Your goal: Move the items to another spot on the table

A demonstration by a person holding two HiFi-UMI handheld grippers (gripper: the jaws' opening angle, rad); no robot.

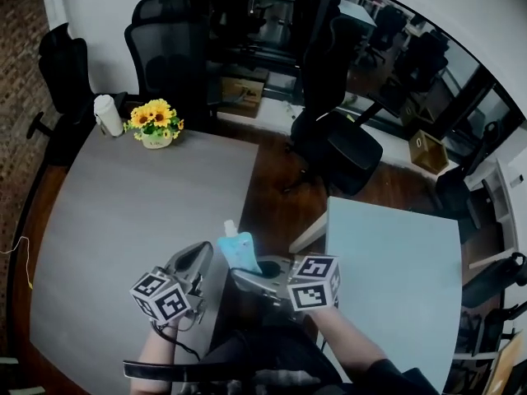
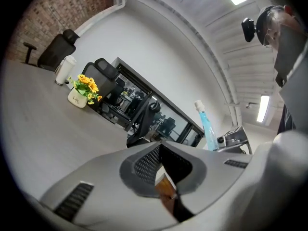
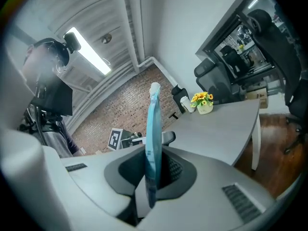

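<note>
Two tables below: grey table [image 1: 123, 220] left, paler table [image 1: 395, 262] right, black chairs [image 1: 165, 48] beyond. Flower pot [image 1: 156, 128] beside white container [image 1: 107, 115] at far edge. Blue pouch [image 3: 154, 124] aloft by grey table's right edge, upright, spout up; broad-faced from head view, edge-on from right gripper view. Right claw [image 3: 155, 160] clamped on its lower end. Left claw [image 2: 161, 150] closed, apparently empty.

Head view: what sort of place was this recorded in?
Probably an office meeting room: black mesh swivel chairs stand at a large grey table, and a glass partition behind them shows more chairs and desks beyond.
</note>
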